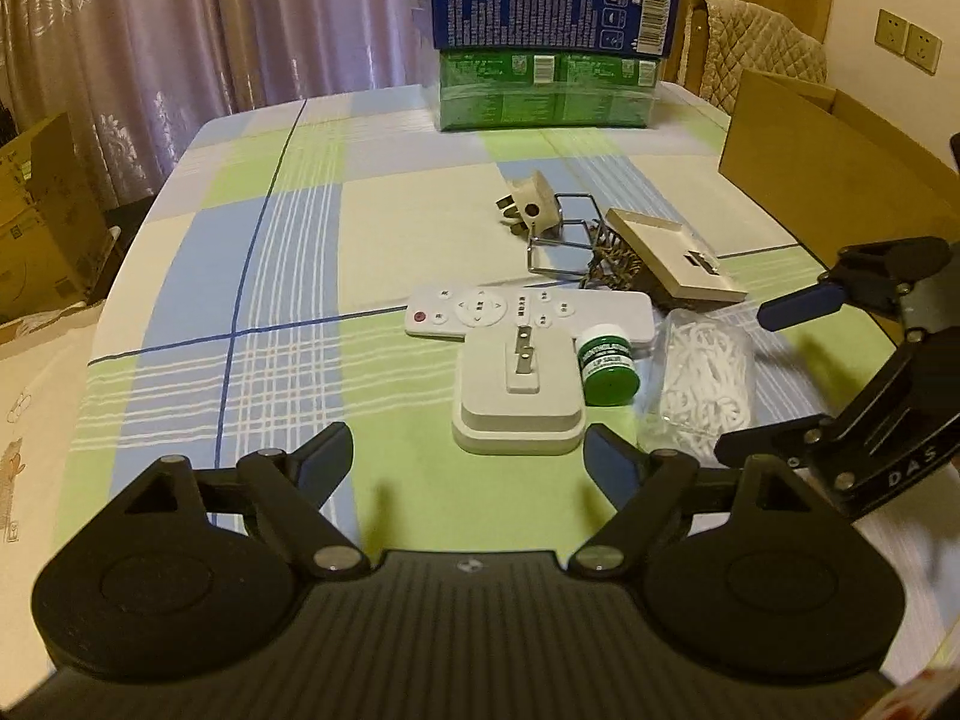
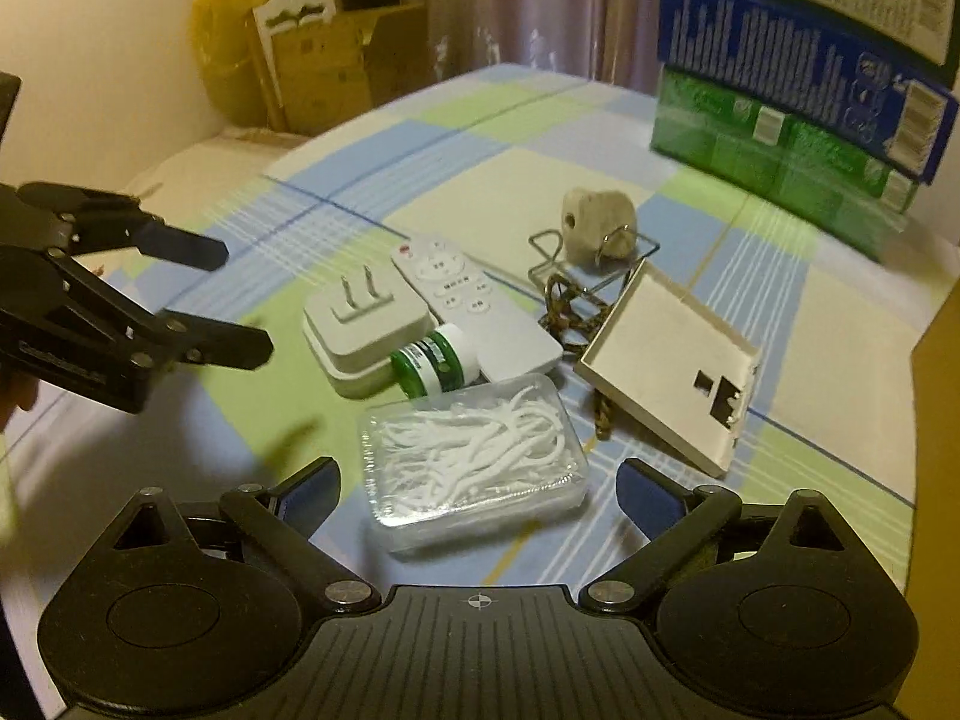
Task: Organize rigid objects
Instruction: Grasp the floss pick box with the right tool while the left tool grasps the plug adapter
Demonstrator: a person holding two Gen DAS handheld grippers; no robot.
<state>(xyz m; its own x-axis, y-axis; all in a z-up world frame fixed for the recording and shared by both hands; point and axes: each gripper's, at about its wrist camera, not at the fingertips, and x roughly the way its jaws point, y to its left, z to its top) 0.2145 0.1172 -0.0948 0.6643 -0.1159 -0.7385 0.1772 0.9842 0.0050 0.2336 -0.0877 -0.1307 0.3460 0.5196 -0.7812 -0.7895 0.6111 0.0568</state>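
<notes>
Checked cloth in green, blue and cream covers the table [image 1: 288,276] we work over, with mauve curtains [image 1: 180,30] behind its far edge and cardboard boxes on the floor to the left. At the far edge we see stacked cartons [image 1: 546,60], blue on green, with a dark one on top cut off by the frame. A brown cardboard box [image 1: 840,162] stands along the right edge, also cut off.

Near the middle of the table the things lie clustered. A beige wall plate [image 2: 666,372] leans tilted, face down, on a tangled patterned cord that it largely hides. A white remote [image 1: 528,315] has its long axis running across the left wrist view, red button to the left. A clear box of floss picks [image 2: 474,456] lies just ahead of the right gripper [image 2: 480,498], long side across its spread, empty jaws. A white plug adapter [image 1: 519,396] rests prongs up, touching the remote, just beyond the left gripper [image 1: 468,462], whose jaws are also parted with nothing between them. A beige block [image 1: 531,204] sits on a wire clip; what it is we cannot tell. A small green jar [image 1: 606,369] lies on its side between adapter and floss box, white cap towards the remote.
</notes>
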